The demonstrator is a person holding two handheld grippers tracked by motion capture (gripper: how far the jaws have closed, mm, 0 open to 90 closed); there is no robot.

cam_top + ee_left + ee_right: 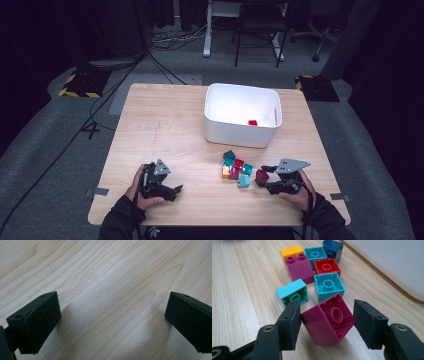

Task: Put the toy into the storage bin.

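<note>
Magenta plastic building block (327, 320), tilted on the pale wooden table (239, 290), sits clamped corner-wise between the right gripper's (325, 325) jaws, just beside the loose brick cluster. Such a skewed hold could let it twist free when lifted. Left gripper (110, 315) stands wide, empty. No readable writing anywhere.

A cluster of blocks (235, 169) lies just before the bin (242, 116), which holds one block (252, 122).

8 blocks (327, 320) on table (165, 125), 1 red block (252, 122) in 1 bin (240, 132).
</note>
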